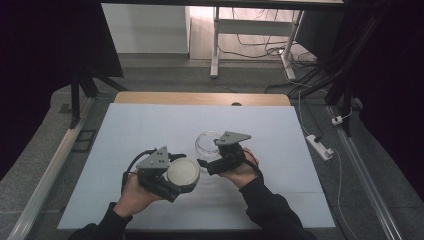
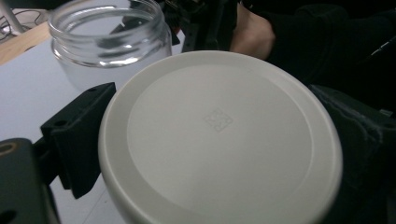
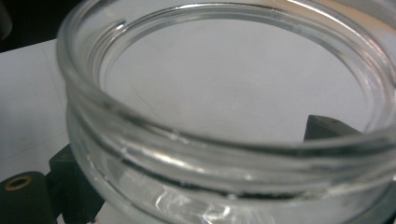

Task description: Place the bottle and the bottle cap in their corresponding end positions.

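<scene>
White lid [image 2: 219, 140] clamped in the left gripper [image 1: 172, 176], just beside the glass jar [image 3: 224, 121]; right gripper [image 1: 212, 157] grips that open jar on the desk [image 1: 125, 135]; lid off, not yet seated on the jar.

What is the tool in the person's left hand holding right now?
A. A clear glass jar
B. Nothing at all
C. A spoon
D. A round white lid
D: the left gripper has its jaws closed on the rim of the round white lid, while the open glass jar sits in the right gripper.
</scene>
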Tool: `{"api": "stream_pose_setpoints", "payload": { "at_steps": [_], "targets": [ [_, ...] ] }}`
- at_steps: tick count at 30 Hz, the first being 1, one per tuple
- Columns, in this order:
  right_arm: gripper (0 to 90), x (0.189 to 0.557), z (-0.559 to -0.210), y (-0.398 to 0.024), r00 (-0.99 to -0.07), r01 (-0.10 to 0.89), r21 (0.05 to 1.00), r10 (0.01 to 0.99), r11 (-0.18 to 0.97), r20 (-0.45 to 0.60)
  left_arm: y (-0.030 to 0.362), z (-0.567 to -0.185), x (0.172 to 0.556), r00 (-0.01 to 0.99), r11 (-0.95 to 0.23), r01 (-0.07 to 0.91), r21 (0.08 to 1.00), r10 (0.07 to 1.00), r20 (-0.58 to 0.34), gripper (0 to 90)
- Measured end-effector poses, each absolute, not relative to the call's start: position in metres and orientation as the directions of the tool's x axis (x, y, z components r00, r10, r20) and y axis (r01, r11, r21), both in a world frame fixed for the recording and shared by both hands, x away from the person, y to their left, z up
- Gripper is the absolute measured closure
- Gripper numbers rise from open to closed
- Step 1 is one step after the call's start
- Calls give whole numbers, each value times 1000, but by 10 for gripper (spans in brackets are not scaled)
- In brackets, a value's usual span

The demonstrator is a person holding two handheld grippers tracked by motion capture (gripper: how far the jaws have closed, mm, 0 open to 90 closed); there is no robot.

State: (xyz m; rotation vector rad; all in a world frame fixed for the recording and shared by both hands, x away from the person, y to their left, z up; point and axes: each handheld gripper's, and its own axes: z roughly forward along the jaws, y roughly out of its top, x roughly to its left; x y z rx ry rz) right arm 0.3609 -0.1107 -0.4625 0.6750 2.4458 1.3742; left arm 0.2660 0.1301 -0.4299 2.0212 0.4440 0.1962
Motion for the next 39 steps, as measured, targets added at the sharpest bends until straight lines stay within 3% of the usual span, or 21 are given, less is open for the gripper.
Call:
{"api": "stream_pose_setpoints", "payload": {
  "at_steps": [39],
  "targets": [
    [67, 428, -482, -102, -787, 315, 851, 616, 421, -13, 91, -500, 295, 934, -462, 229, 857, 352, -60, 74]
  ]
}}
